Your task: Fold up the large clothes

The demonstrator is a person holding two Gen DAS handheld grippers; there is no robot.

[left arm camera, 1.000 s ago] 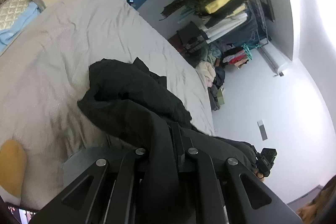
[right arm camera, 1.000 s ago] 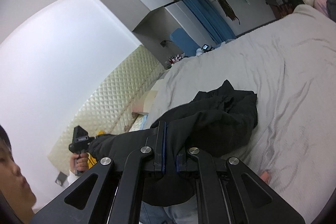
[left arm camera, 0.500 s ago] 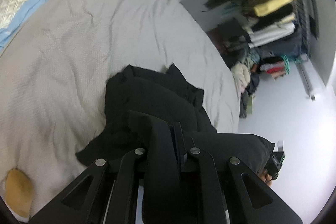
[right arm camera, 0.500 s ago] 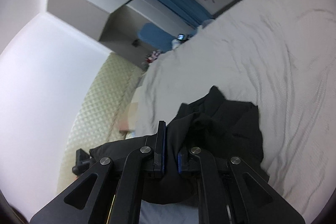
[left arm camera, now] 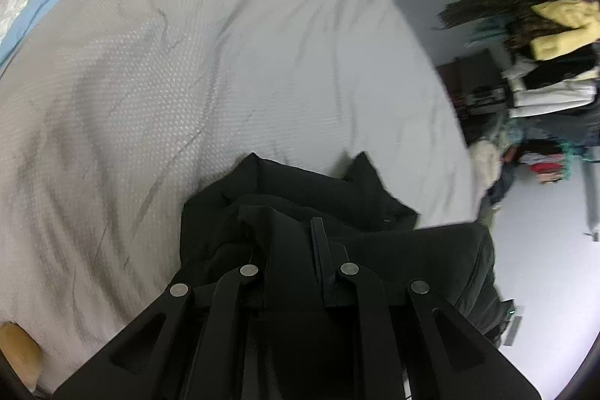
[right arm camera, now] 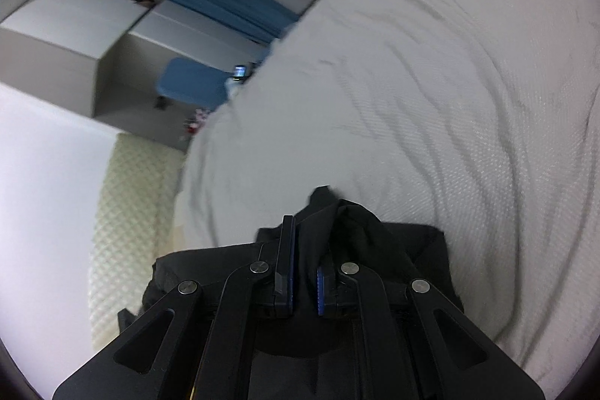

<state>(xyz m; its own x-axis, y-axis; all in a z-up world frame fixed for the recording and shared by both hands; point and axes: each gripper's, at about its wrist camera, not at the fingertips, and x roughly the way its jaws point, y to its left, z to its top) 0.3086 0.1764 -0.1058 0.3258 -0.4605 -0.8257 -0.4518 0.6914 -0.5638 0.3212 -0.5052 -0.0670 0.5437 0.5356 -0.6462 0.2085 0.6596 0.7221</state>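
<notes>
The left gripper (left arm camera: 296,231) is clamped on a fold of the black garment (left arm camera: 300,190), its fingers pressed together with the cloth draped over and between them. The right gripper (right arm camera: 304,250) pinches another fold of the same black garment (right arm camera: 375,242); its blue-padded fingers (right arm camera: 288,272) stand narrowly apart with fabric bunched in the gap. The garment hangs between the two grippers, and its far bunched part lies on the white bedspread (left arm camera: 225,62), near the bed's closer edge. The bedspread is wrinkled and has a fine woven texture. Beyond the bed, a clothes rack (left arm camera: 543,62) carries a yellow garment (left arm camera: 566,25) and dark and white pieces. A blue curtain (right arm camera: 232,6) hangs by white cabinets (right arm camera: 75,25), and a quilted cream headboard (right arm camera: 127,231) stands at the bed's end. No brand, label or writing can be read on anything.
</notes>
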